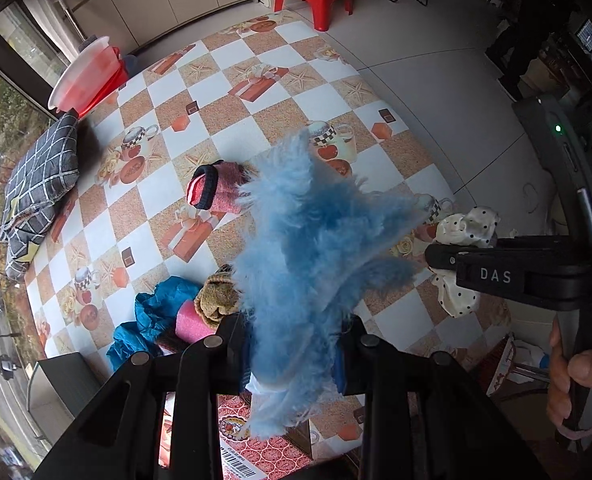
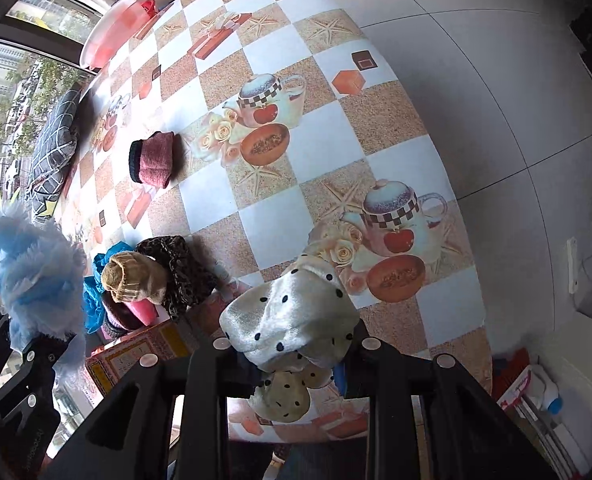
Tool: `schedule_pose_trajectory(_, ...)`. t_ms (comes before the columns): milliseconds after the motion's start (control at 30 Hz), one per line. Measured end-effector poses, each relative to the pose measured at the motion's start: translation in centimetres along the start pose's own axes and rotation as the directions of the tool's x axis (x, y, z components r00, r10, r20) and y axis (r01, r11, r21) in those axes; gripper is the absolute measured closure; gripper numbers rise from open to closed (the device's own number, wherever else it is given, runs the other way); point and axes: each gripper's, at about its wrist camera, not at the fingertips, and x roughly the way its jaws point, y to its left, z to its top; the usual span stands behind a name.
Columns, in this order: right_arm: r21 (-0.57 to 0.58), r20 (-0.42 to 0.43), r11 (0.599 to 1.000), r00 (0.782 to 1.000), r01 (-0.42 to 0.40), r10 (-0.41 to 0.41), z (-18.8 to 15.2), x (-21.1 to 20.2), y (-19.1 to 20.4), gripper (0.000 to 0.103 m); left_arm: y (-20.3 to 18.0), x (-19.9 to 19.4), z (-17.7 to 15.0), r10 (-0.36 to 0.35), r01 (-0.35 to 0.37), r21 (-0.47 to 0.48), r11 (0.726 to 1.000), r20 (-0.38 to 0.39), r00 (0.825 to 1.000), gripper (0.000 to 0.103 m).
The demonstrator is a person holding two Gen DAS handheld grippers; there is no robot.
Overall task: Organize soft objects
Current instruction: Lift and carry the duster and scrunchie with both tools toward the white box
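Tabletop: covered with a checkered cloth printed with teapots, melons, gift boxes and starfish; it carries all the soft things.
Grey plaid cushion: lies at the tabletop's window edge, well apart from both tongs.
Pink-and-white basin: tilted at the far corner beyond the cushion.
Blue fluffy piece: lifted above the tabletop, its fur spreading upward and outward from the left tongs.
Left tongs: clamped on the lower end of the blue fluffy piece, pointing steeply down.
White polka-dot cloth: bunched and raised off the tabletop near its edge, hanging out on both sides of the right tongs.
Right tongs: closed tight on the white polka-dot cloth; a hand holds its grip.
Pile of soft things: a tan knit piece on a leopard-print one, with teal fabric and a pink roll beside them, at the near edge between the two tongs.
Pink knit cap: alone mid-tabletop, dark band turned toward the window.
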Motion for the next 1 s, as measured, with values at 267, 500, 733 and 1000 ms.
schedule_pose_trajectory(267, -0.030, -0.006, 0.999, 1.000, -0.018, 0.018, -0.4, 0.3, 0.0, 0.076, -3.3, 0.0, -1.6, -0.006, 0.007, 0.092, 0.996, -0.014, 1.000, 0.070)
schedule_pose_trajectory(500, -0.004, -0.022, 1.000, 1.000, 0.001, -0.001, -2.0, 0.6, -1.1, 0.076, -5.5, 0.0, -3.1, -0.044, 0.047, 0.179, 0.983, -0.021, 0.999, 0.070)
schedule_pose_trajectory(733, 0.045, -0.013, 0.997, 0.998, 0.060, -0.060, -5.0, 0.9, -1.8, 0.076, -7.0, 0.1, -6.8, -0.100, 0.104, 0.317, 0.943, -0.028, 0.995, 0.070)
schedule_pose_trajectory(1000, 0.085, -0.043, 0.988, 0.991, 0.131, -0.128, -10.9, 2.1, -0.4, 0.076, -5.6, -1.0, -12.9, -0.173, 0.164, 0.388, 0.907, -0.013, 0.985, 0.070)
